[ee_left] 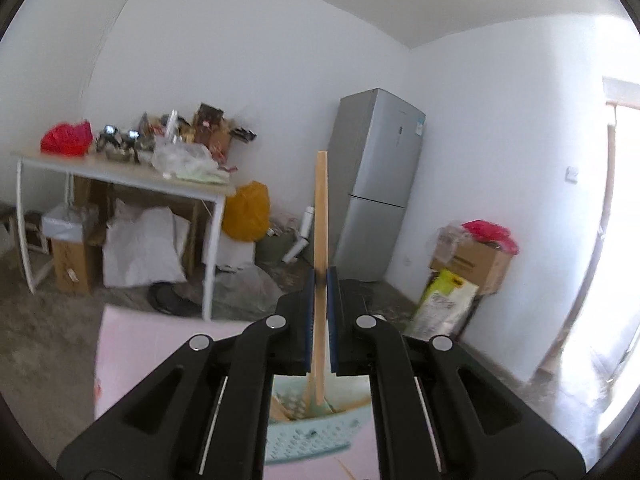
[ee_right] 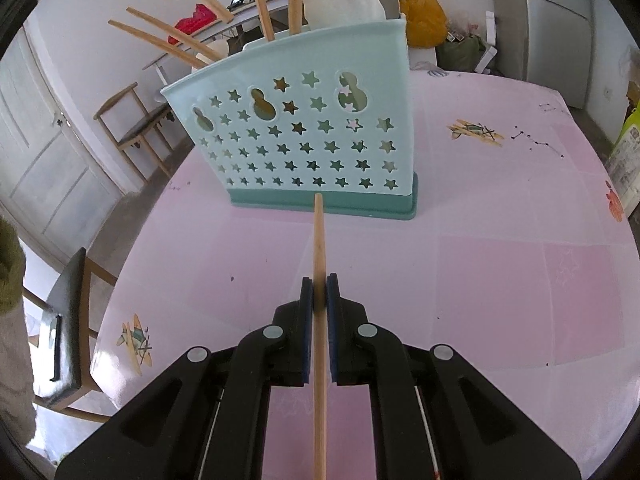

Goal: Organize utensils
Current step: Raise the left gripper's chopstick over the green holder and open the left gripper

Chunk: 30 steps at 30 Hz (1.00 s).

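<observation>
Pink table (ee_right: 480, 280), chopstick (ee_right: 319, 248) between right tool (ee_right: 319, 284) pads.

Matt wooden chopstick (ee_right: 319, 240), seemingly plastic holder (ee_right: 304, 128)

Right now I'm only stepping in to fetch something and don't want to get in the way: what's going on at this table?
A person is sorting wooden chopsticks with a handheld gripper in each hand. The left gripper has its jaws shut on one chopstick, held upright above the pale green utensil holder. The right gripper has its jaws shut on another chopstick, pointing at the holder's star-patterned wall on the pink tablecloth. Several chopsticks already stand in the holder.
</observation>
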Available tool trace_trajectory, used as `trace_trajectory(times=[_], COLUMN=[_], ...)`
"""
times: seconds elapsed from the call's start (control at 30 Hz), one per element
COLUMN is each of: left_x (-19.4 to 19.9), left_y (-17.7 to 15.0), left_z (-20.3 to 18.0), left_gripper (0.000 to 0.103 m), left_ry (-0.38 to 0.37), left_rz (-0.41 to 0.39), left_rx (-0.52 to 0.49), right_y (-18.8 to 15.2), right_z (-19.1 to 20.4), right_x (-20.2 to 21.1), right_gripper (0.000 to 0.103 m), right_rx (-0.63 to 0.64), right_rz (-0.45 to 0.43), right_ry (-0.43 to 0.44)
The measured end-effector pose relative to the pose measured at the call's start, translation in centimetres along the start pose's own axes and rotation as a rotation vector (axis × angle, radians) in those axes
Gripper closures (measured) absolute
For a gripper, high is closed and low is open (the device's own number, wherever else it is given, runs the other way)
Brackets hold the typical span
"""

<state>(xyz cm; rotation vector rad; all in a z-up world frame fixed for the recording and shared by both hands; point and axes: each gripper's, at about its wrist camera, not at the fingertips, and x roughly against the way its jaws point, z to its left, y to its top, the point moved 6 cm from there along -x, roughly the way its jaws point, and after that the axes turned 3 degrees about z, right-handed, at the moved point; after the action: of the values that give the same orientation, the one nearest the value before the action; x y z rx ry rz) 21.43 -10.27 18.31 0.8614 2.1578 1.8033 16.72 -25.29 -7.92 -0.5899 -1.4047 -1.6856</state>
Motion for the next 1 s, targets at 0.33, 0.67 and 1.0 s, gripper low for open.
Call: trace_trajectory(times=[0.33,0.67,1.0], left_x=[-5.2,-7.1,-2.3], left_y=[-2.6,-6.2,-6.3], left_z=[-0.2,0.0,1.2], left_gripper=[0.099,0.098,0.083], left_ry=[0.108,0.057,0.046], left_rz=[0.035,0.060,0.012], left_rx=[-0.083,-0.083,-0.009], right_y=[-0.1,-0.2,0.8], right_z=[-0.8,-0.7,-0.4], right_x=[-0.4,0.3,2.9], right_gripper=[0.096,0.096,0.096], right_rx=[-0.020,-0.022,-0.021], right_rz=[0.002,-0.012,-0.071], right_ry=[0.022,0.013,0.005])
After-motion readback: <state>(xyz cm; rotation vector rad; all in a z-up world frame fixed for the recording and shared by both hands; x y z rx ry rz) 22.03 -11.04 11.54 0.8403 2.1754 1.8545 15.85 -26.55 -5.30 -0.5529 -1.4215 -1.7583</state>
